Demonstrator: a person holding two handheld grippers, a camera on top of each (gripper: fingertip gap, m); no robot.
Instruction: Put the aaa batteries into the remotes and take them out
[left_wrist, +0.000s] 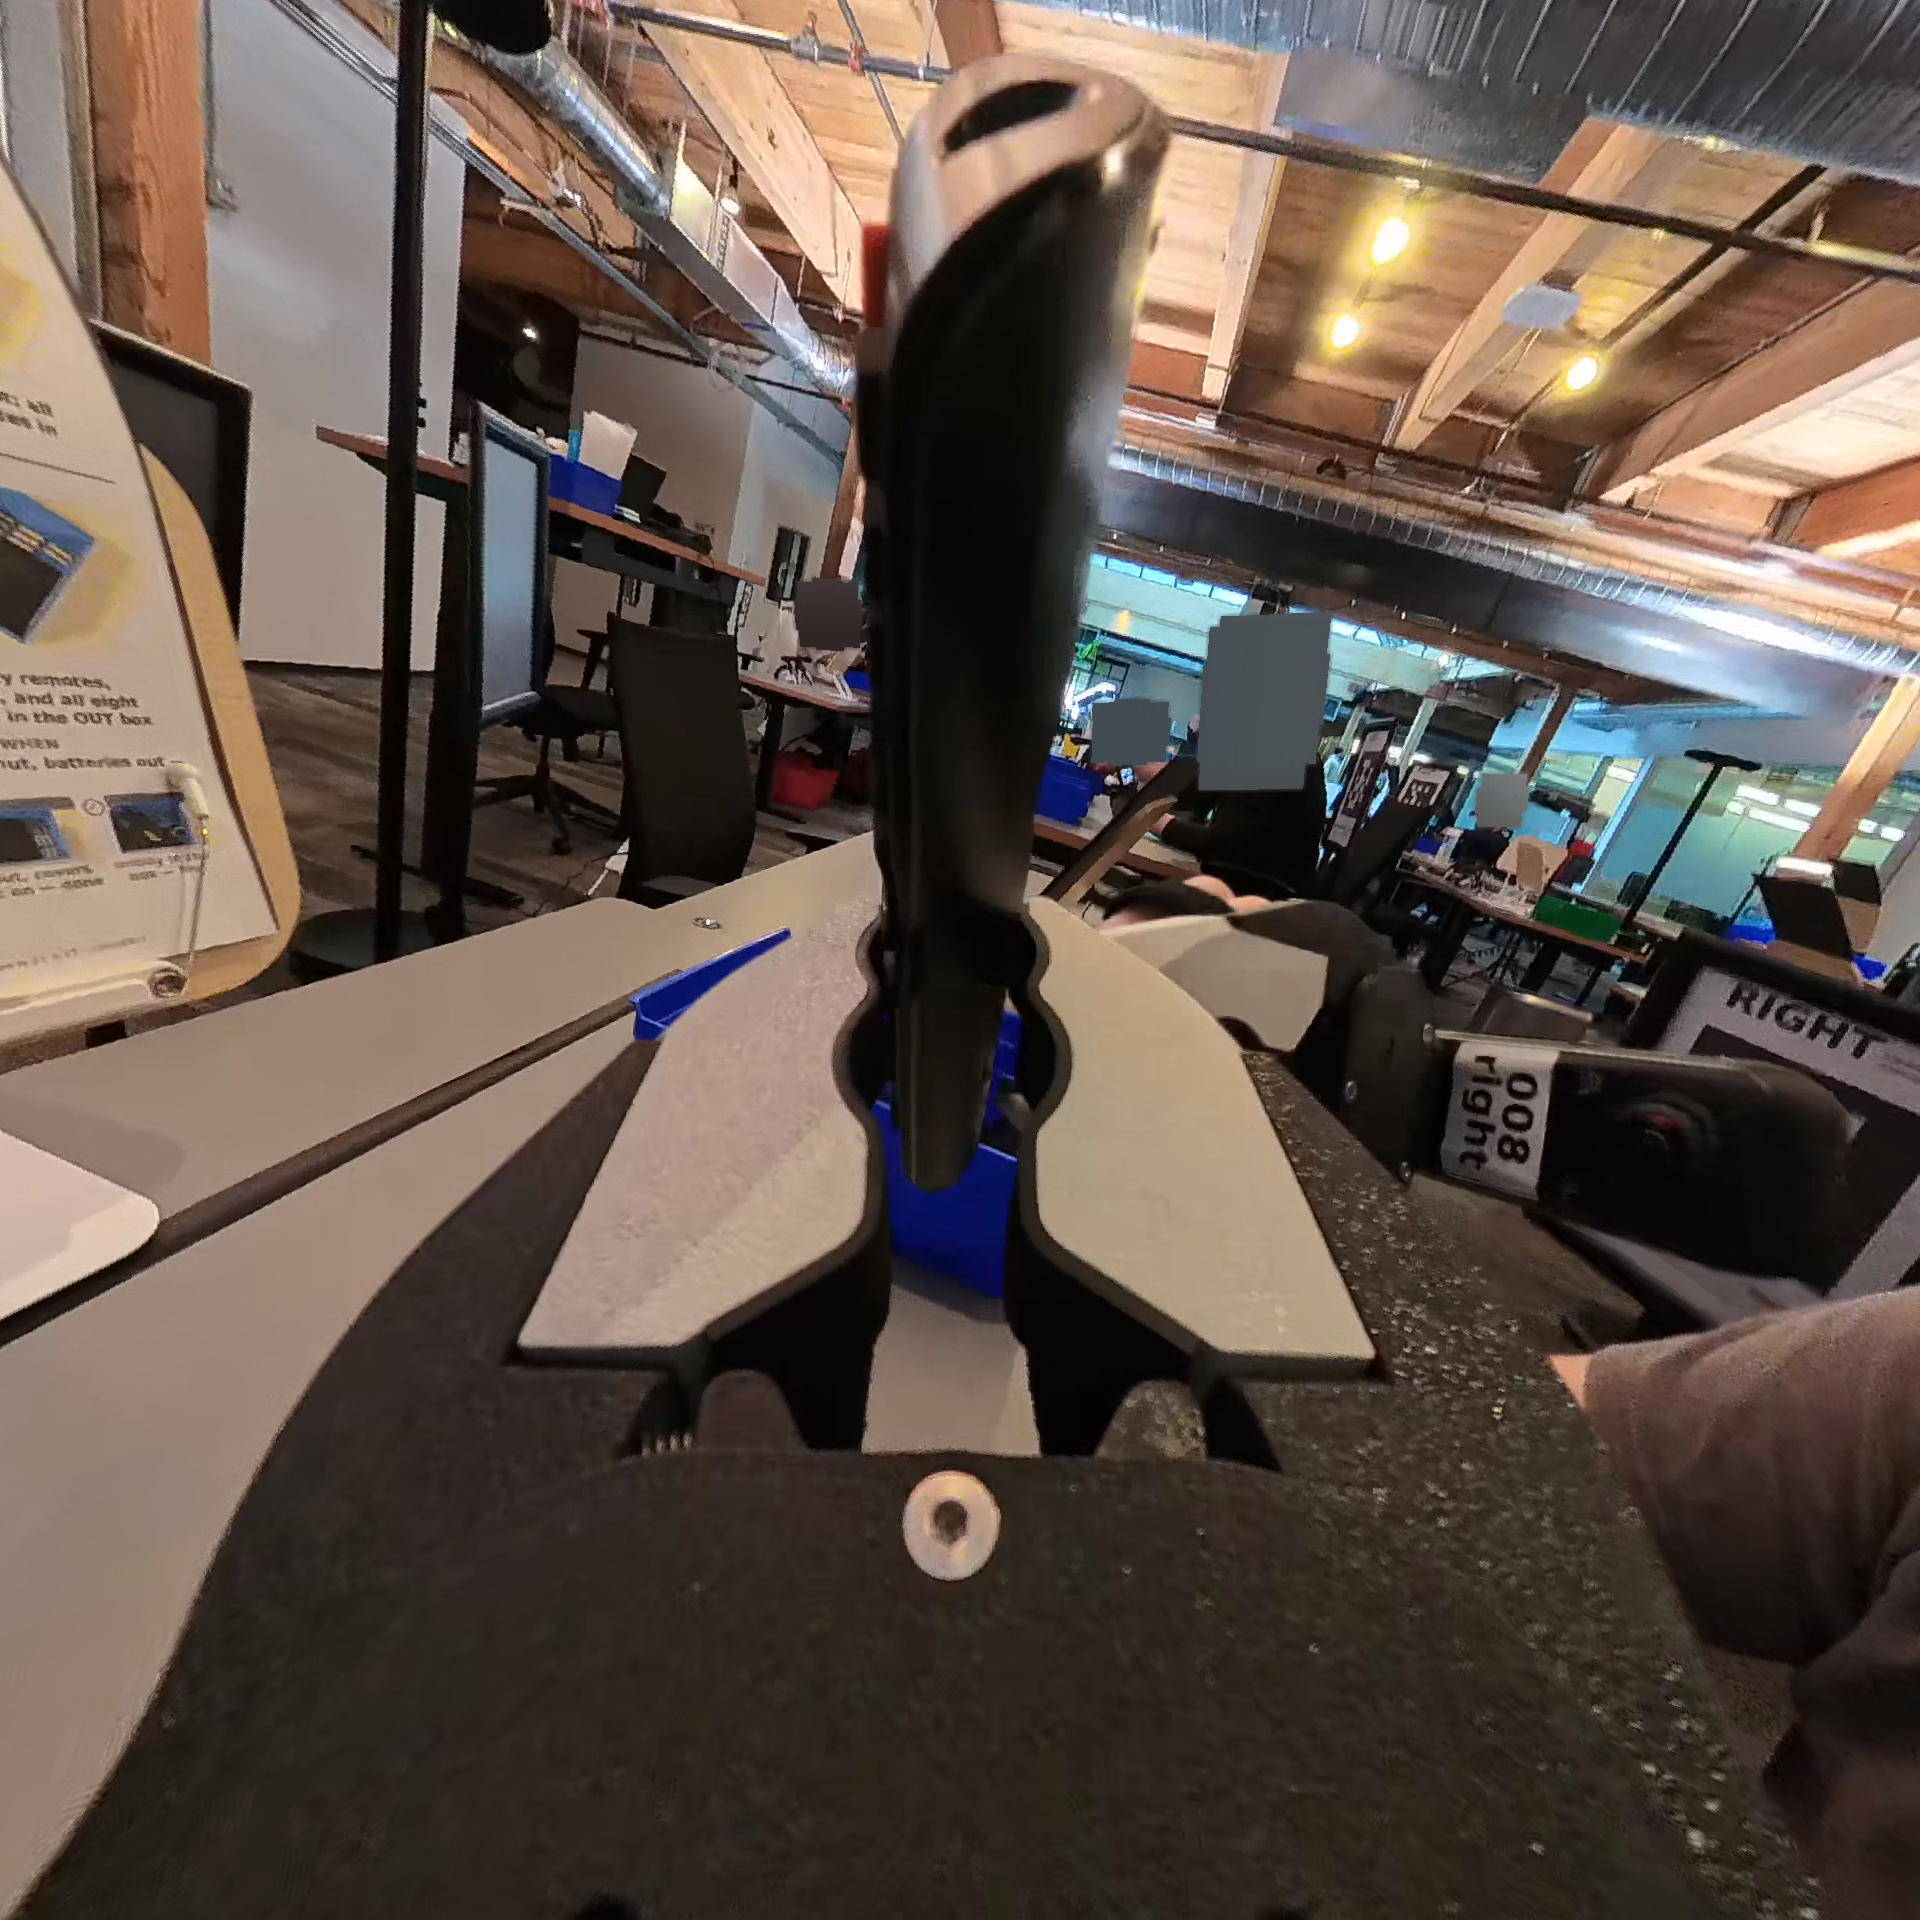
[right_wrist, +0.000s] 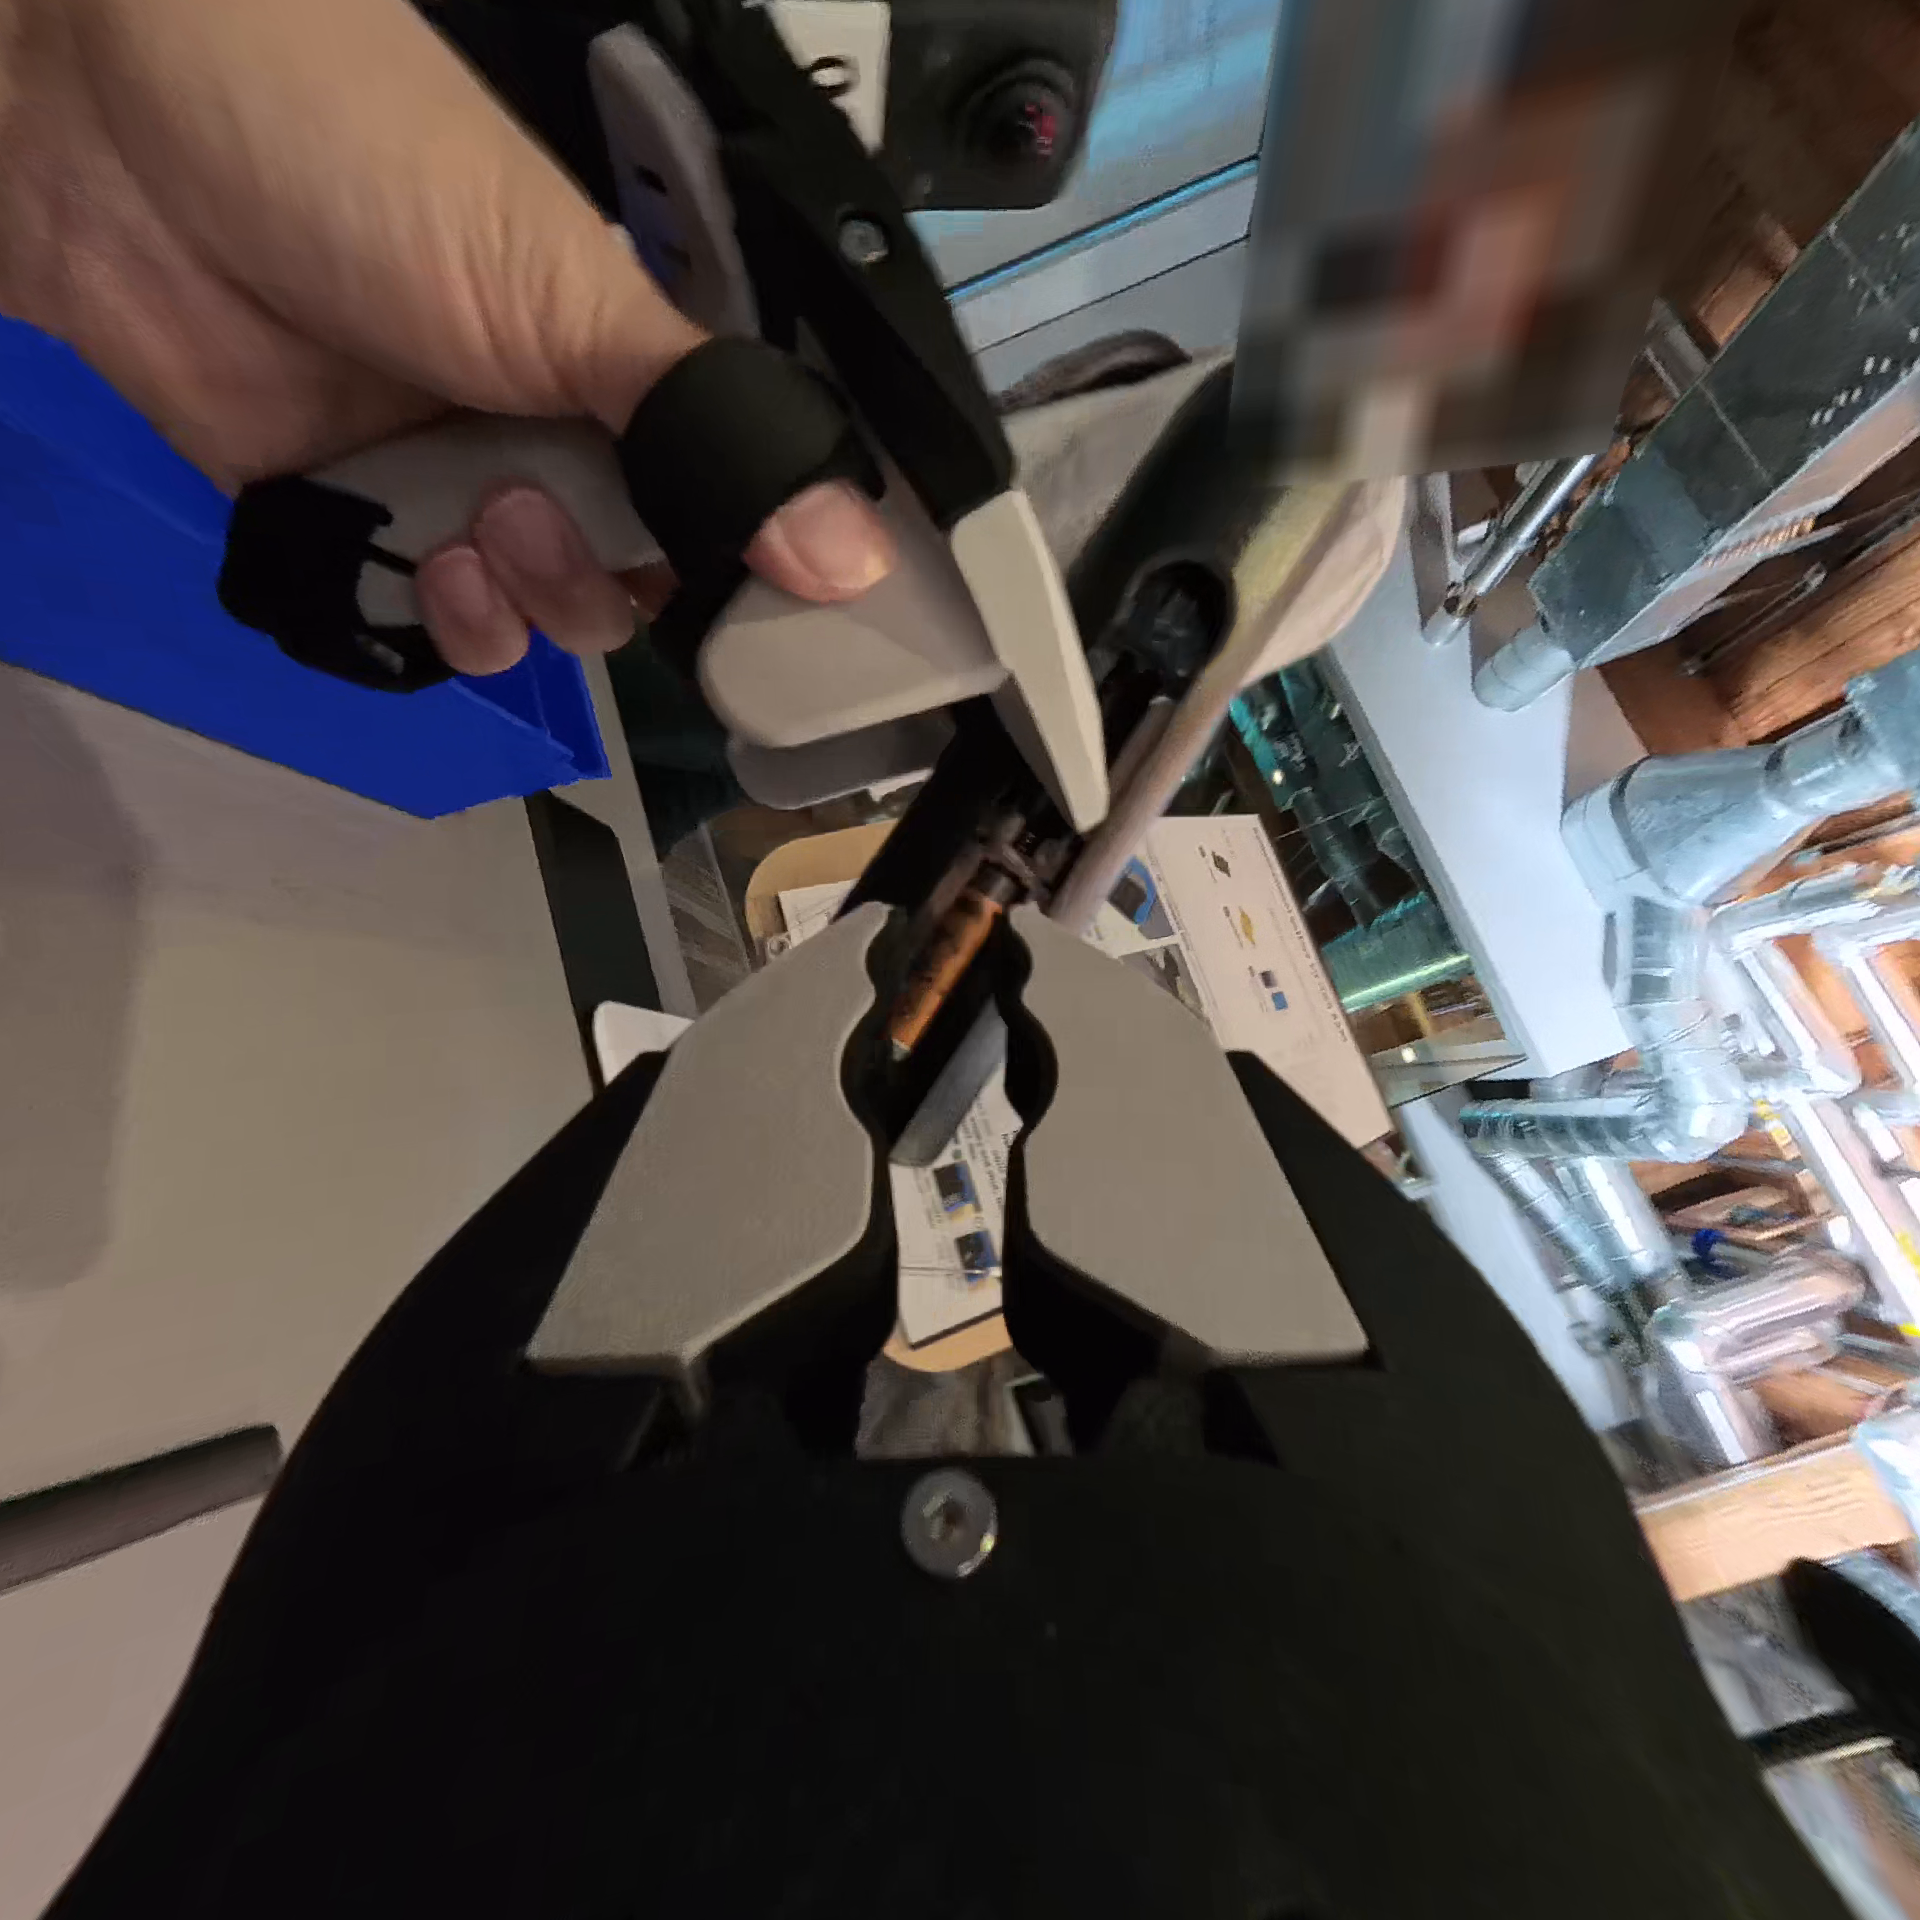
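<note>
Left wrist view puts your left gripper (left_wrist: 951, 997) clamped on a black remote (left_wrist: 987, 623), which stands nearly upright between the grey fingers (left_wrist: 748, 1122), its lower end pointing down toward a small blue bin (left_wrist: 951, 1236) on the grey table (left_wrist: 312, 1049). The remote's top end reaches up against the wooden ceiling, and a red button shows on its left edge. To the right, your right gripper (left_wrist: 1621, 1132) comes in from the side, with a white label on its body. An instruction sheet (left_wrist: 94, 665) stands at the left edge on a wooden board.

In the right wrist view, your right gripper (right_wrist: 951, 987) has its fingers (right_wrist: 727, 1153) pinched on a copper-and-black AAA battery (right_wrist: 940, 971), whose far end sits at the remote's open battery compartment (right_wrist: 1013, 831). The picture is motion-blurred, so you cannot tell whether the battery is seated in the contacts. Your left hand (right_wrist: 343, 260) grips the handle of the left gripper just above, and a large blue bin (right_wrist: 208, 582) lies at the left on the table.
</note>
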